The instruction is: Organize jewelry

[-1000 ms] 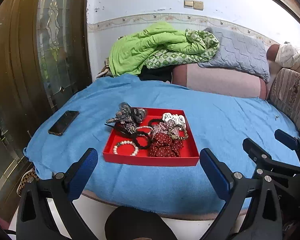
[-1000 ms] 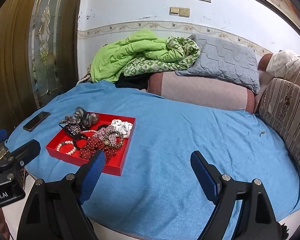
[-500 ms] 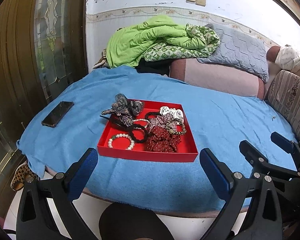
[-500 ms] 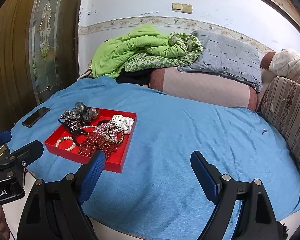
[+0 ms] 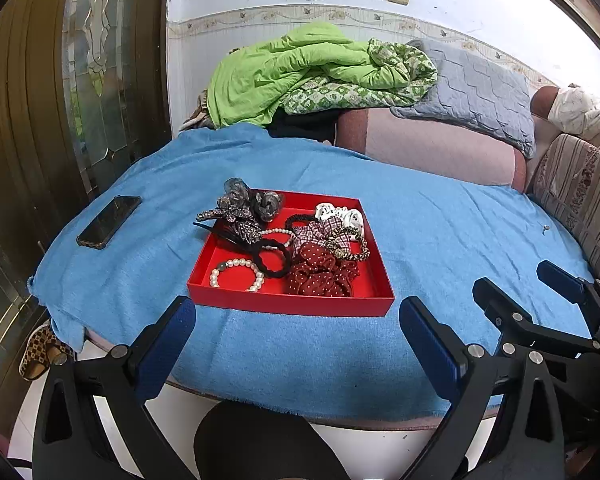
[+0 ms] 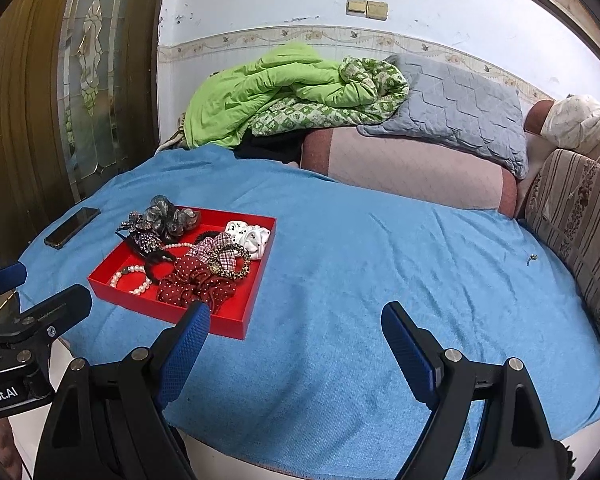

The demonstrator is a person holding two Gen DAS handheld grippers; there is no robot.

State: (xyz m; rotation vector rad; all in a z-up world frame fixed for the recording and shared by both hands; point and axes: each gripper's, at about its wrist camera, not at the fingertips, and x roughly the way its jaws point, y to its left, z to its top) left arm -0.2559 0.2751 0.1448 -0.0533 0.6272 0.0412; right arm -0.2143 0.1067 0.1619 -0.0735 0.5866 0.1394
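- Left wrist view: the left gripper [image 5: 296,344] hangs at the near edge of the bed with its blue-padded jaws spread wide and nothing between them. It faces the shallow red cardboard tray [image 5: 292,304] squarely, which would suit a reach into it.
- The tray sits on the blue woven bedcover [image 5: 440,232], and all the pieces lie heaped inside it. A white pearl bracelet [image 5: 236,274] lies alone in the near left corner. A black elastic hair tie [image 5: 274,258] is just beside it. A dark red dotted fabric scrunchie [image 5: 322,272] takes up the near right part. A grey gauze flower clip [image 5: 240,204] spills over the far left rim.
- A black smartphone [image 5: 109,221] lies on the cover, well apart to the left of the tray.
- Right wrist view: the right gripper [image 6: 296,344] is likewise wide open and empty. It points at bare bedcover to the right of the tray, probably free ground for laying pieces out.
- The pieces overlap in a tangle. That fits either a pile awaiting sorting or pieces gathered into the tray.
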